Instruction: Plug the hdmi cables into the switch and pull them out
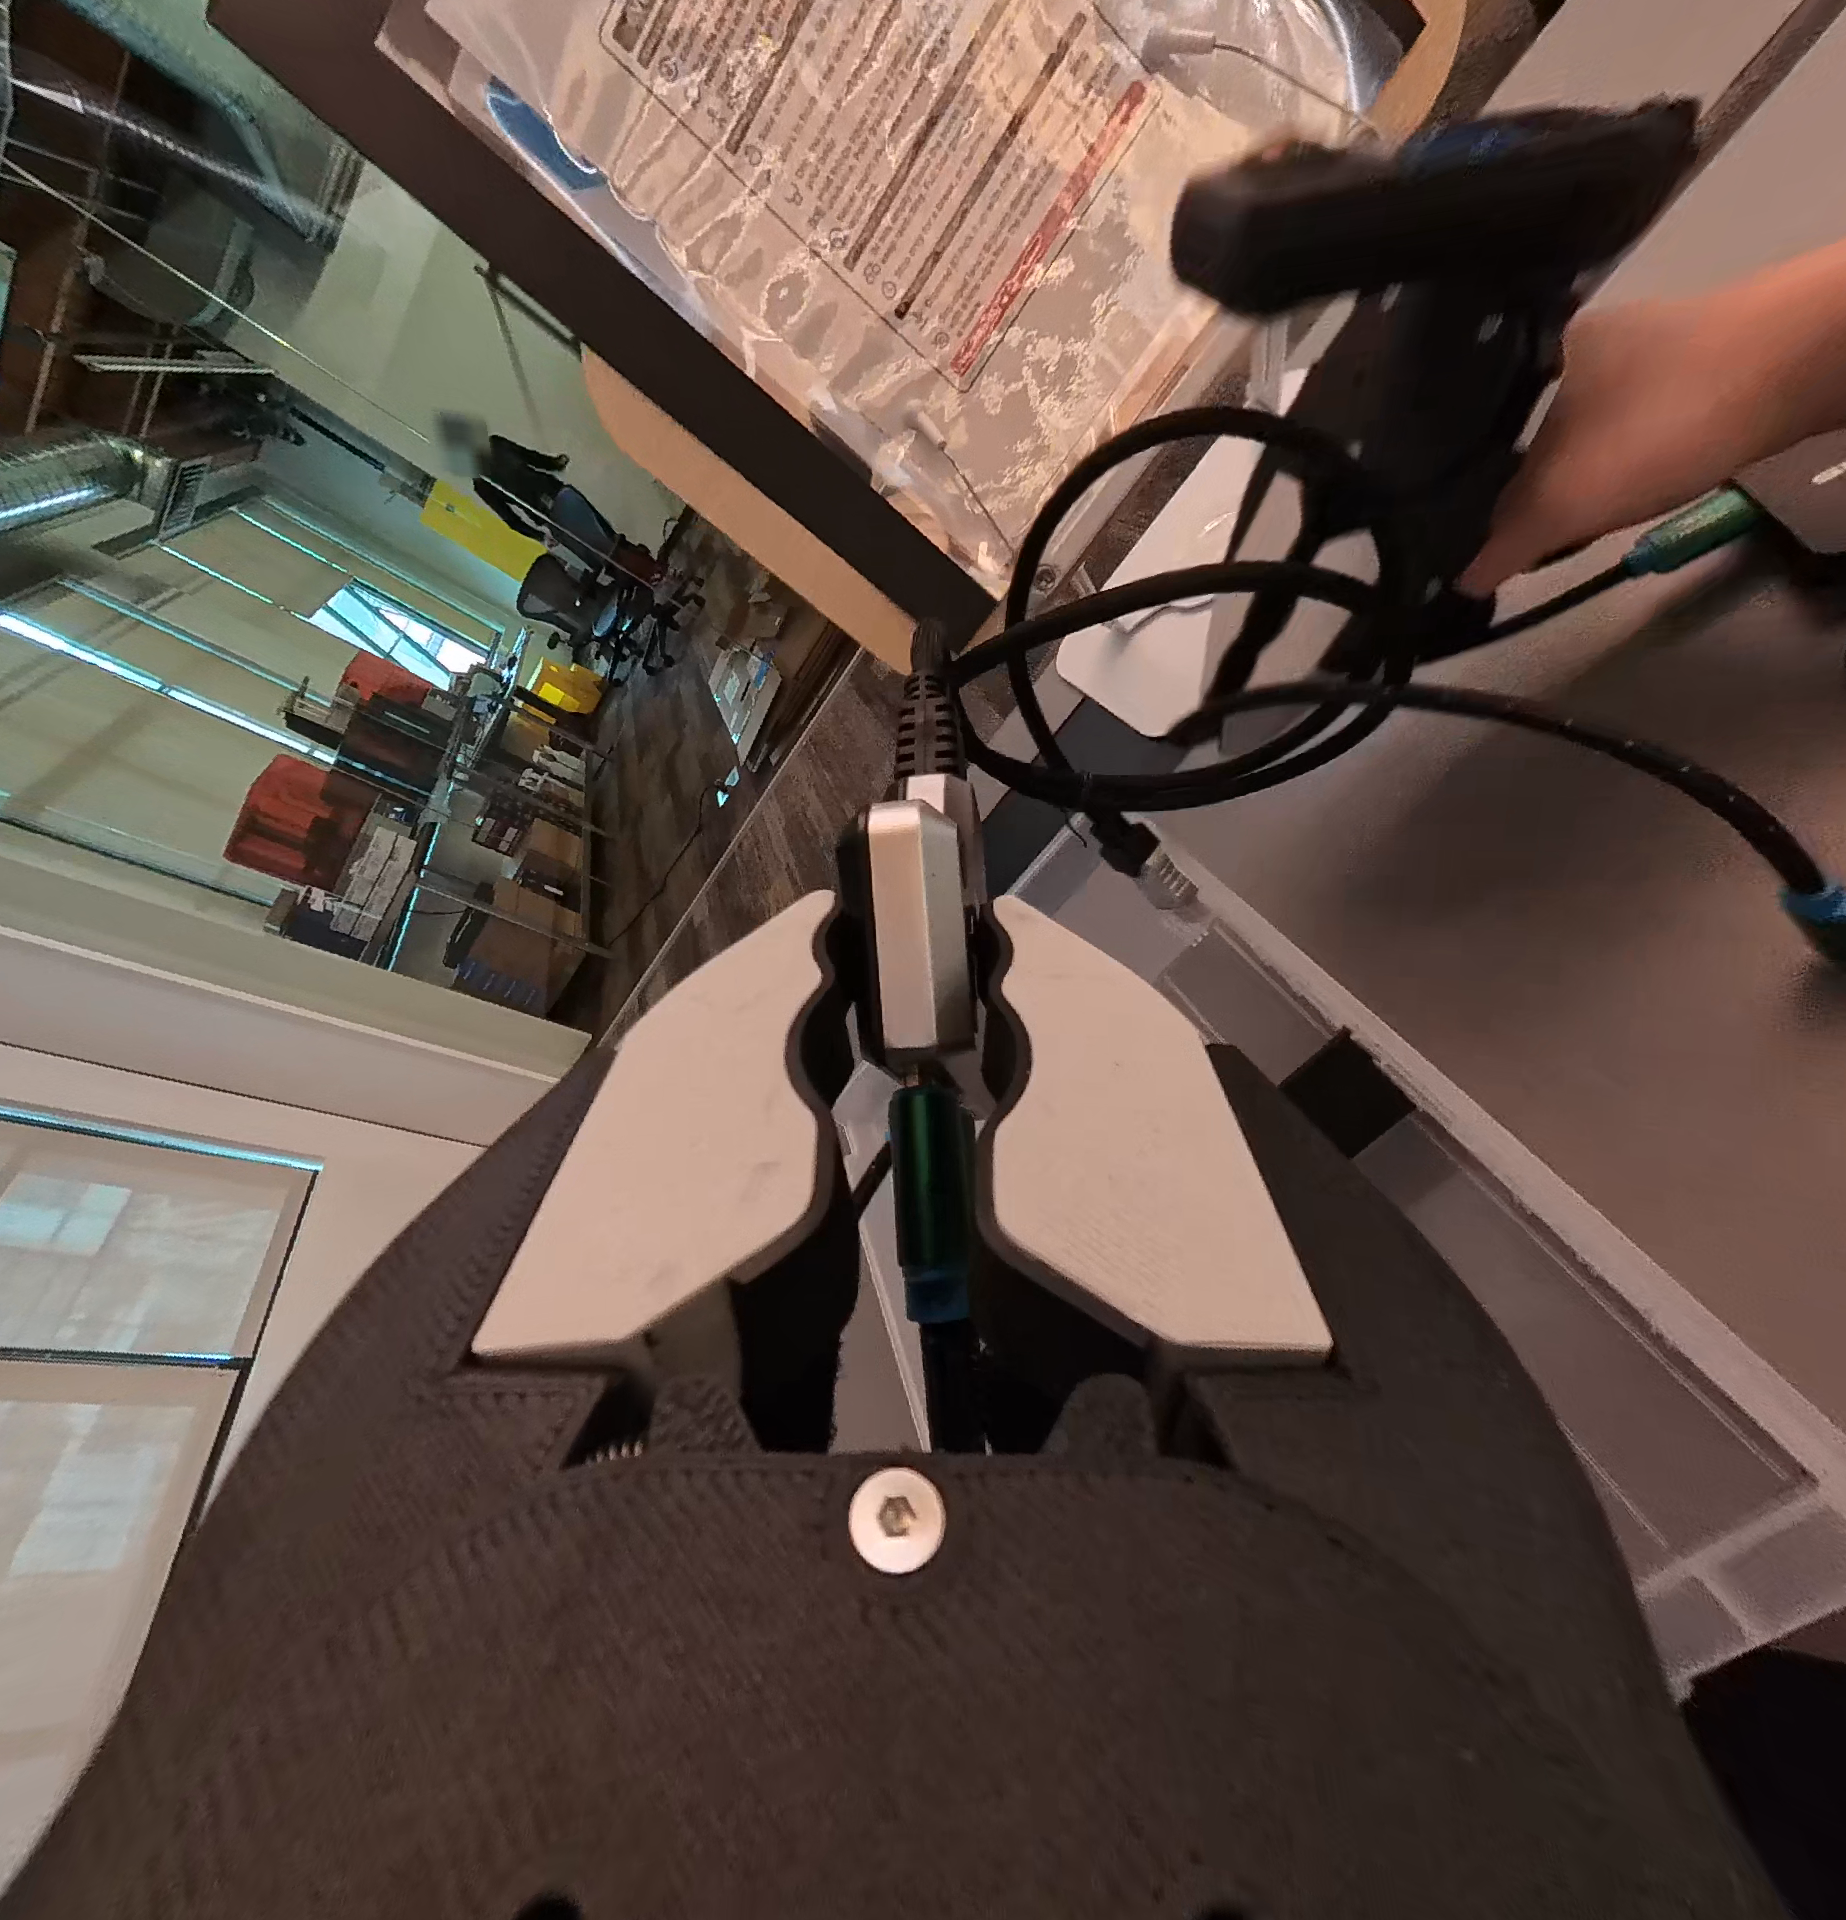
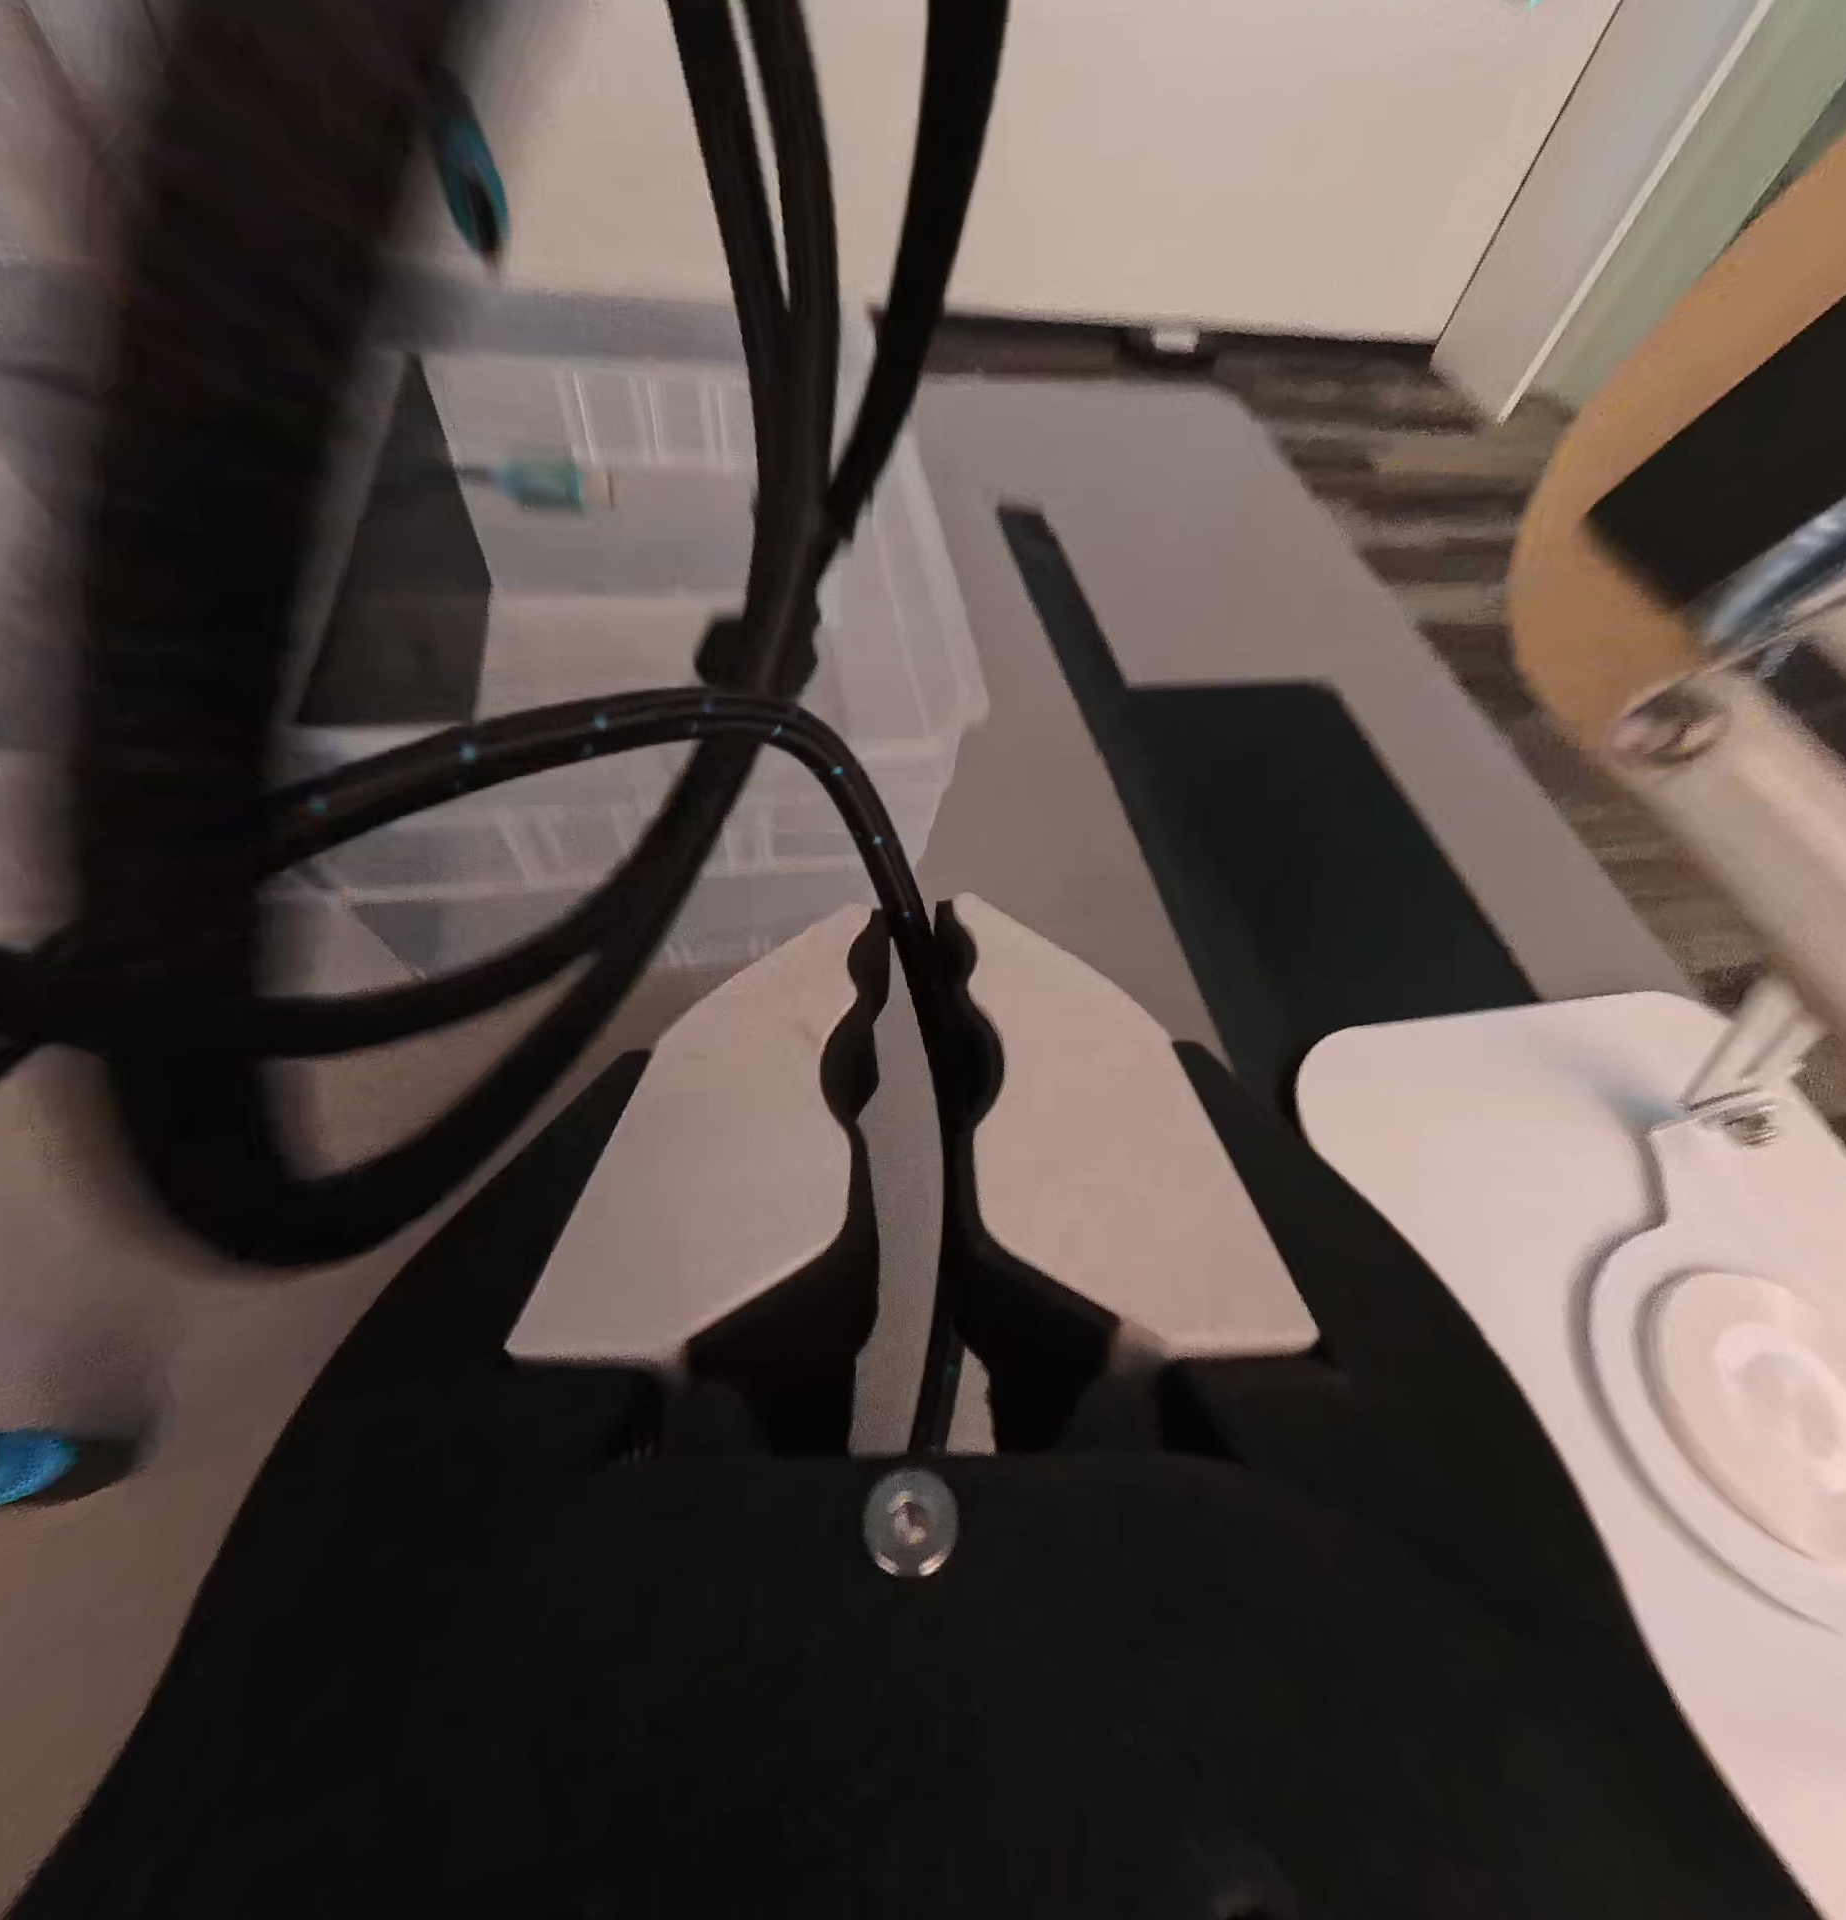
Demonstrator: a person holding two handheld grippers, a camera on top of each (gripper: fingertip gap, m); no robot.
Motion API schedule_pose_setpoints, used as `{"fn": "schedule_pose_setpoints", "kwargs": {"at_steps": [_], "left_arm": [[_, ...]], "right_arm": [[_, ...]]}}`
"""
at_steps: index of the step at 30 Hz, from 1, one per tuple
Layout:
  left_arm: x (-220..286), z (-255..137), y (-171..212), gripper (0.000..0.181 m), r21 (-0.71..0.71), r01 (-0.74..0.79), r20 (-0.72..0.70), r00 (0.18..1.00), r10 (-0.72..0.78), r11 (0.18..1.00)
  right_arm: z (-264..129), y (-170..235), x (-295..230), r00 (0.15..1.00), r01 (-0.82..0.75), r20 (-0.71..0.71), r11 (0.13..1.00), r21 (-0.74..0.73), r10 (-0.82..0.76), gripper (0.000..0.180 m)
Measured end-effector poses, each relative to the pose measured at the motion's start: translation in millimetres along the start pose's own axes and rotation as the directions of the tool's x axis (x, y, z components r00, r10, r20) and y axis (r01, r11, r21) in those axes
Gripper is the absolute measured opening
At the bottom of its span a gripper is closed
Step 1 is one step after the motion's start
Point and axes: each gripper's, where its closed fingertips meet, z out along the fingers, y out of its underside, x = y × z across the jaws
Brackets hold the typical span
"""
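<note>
The left gripper point(image 1: 914, 997) has its fingers point(image 1: 711, 1122) clamped on the silver HDMI switch point(image 1: 914, 935), lifted clear of the desk point(image 1: 1521, 935) beyond its near edge. A green-shelled HDMI plug point(image 1: 931, 1184) is seated in the switch's rear end, between the fingers, and a black ribbed lead point(image 1: 929, 717) leaves the front. The right gripper point(image 2: 911, 935) has its fingers point(image 2: 732, 1122) narrowed on a black braided HDMI cable point(image 2: 690, 717) with blue flecks; the cable runs back through the gap, so the hold looks to be on the cord, not on a plug.

For a clean pull or insertion, the grip should probably move to a plug shell, since tugging the cord strains the joint. Keep the switch rigid and pull along the port's axis, without rocking. Another blue-collared plug point(image 1: 1823, 914) lies loose on the desk towards its far side, and the looped cables point(image 1: 1189, 623) could snag.
</note>
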Motion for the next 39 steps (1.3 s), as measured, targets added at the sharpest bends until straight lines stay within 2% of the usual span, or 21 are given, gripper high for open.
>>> {"fn": "schedule_pose_setpoints", "kwargs": {"at_steps": [3,6,9,12,16,22,25,28,31,34,36,39], "left_arm": [[-3.3,-3.2,3.2,0.020,0.000,0.014,0.004,1.000,-0.014,1.000],[-8.4,-10.9,-0.2,0.020,0.037,0.033,0.018,0.999,-0.034,0.999],[-14.3,-22.8,-5.2,0.020,0.092,0.050,0.032,0.998,-0.054,0.994],[-22.0,-40.8,-15.9,0.020,0.208,0.089,0.035,0.995,-0.098,0.974],[-32.0,-58.0,-8.0,0.020,0.245,0.117,0.054,0.989,-0.134,0.962],[-40.2,-64.6,8.0,0.020,0.271,0.149,0.062,0.983,-0.171,0.951],[-40.8,-59.9,18.1,0.020,0.243,0.166,0.055,0.981,-0.184,0.956],[-33.3,-55.8,19.6,0.020,0.231,0.141,0.025,0.988,-0.151,0.963],[-20.5,-51.7,8.9,0.020,0.247,0.091,-0.015,0.996,-0.090,0.965],[-2.5,-43.5,1.5,0.020,0.226,0.015,-0.062,0.998,-0.001,0.974],[4.5,-35.6,3.9,0.020,0.180,-0.028,-0.070,0.997,0.041,0.983],[1.6,-27.6,9.8,0.020,0.144,-0.001,-0.065,0.998,0.010,0.990]], "right_arm": [[-30.2,-37.9,0.2,0.999,-0.013,-0.047,0.994,0.107,0.018,0.010],[-61.3,-64.8,7.7,0.988,0.005,-0.152,0.996,0.092,0.010,0.009],[-85.0,-87.2,15.7,0.969,-0.102,-0.218,0.992,0.068,0.114,0.009],[-91.8,-94.8,11.5,0.943,-0.291,-0.164,0.956,0.020,0.290,0.008],[-105.5,-106.3,10.2,0.910,-0.402,-0.090,0.914,0.061,0.406,0.009],[-146.8,-107.7,33.1,0.725,-0.679,0.055,0.700,0.222,0.687,0.010],[-168.8,-106.3,39.0,0.693,-0.706,0.101,0.645,0.291,0.714,0.010],[-184.6,-117.0,33.8,0.637,-0.760,0.224,0.552,0.343,0.737,0.010],[-173.8,-118.7,21.8,0.655,-0.751,0.195,0.599,0.279,0.730,0.010],[-166.3,-145.4,5.1,0.606,-0.795,0.322,0.554,0.245,0.727,0.011],[-167.1,-159.7,3.8,0.608,-0.794,0.343,0.556,0.246,0.716,0.010],[-175.0,-167.7,10.4,0.634,-0.773,0.311,0.572,0.274,0.708,0.010]]}}
